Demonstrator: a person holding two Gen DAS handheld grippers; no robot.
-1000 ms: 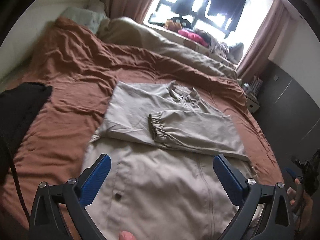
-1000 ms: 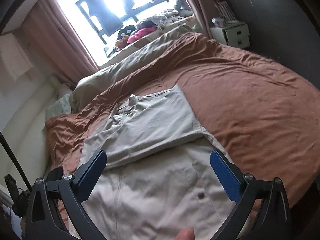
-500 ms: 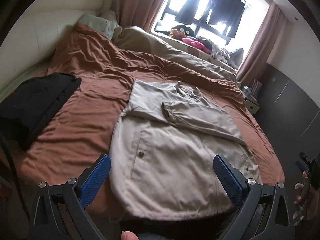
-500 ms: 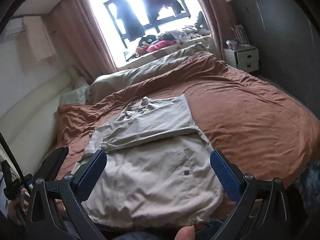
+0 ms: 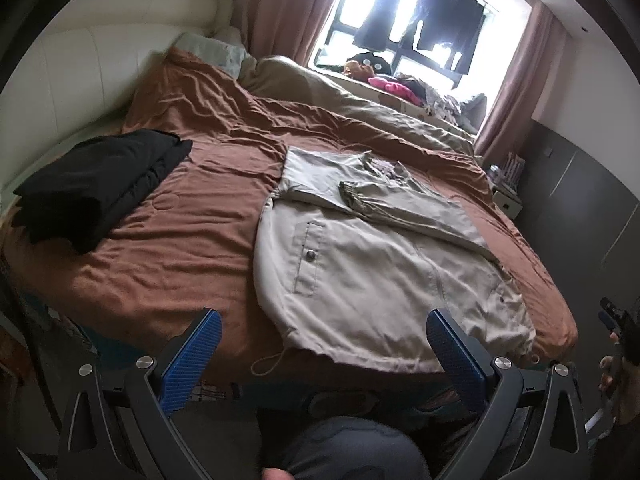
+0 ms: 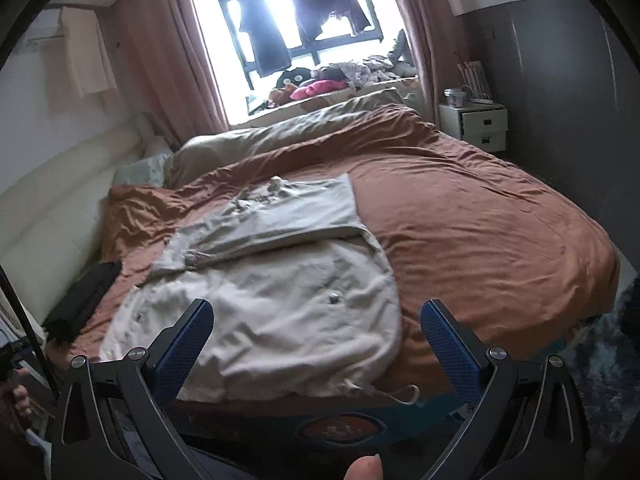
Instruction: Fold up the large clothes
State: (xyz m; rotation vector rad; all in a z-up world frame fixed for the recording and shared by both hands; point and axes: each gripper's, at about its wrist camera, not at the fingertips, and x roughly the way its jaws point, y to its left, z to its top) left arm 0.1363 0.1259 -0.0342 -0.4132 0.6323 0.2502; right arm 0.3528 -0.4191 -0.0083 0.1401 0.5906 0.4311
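A beige jacket (image 5: 372,276) lies flat on the brown bed (image 5: 192,232), sleeves folded across its chest, hem with drawcord at the near bed edge. It also shows in the right wrist view (image 6: 276,292). My left gripper (image 5: 324,344) is open and empty, held back from the bed in front of the hem. My right gripper (image 6: 316,332) is open and empty, also back from the near edge, above the hem.
A folded black garment (image 5: 96,184) lies on the bed's left side, also in the right wrist view (image 6: 84,300). A beige duvet (image 5: 360,108) is bunched along the far side. A white nightstand (image 6: 476,124) stands by the dark wall at right.
Both grippers have pulled back and up from over the jacket to beyond the near bed edge. The whole jacket and bed edge now show. The jacket has not moved.
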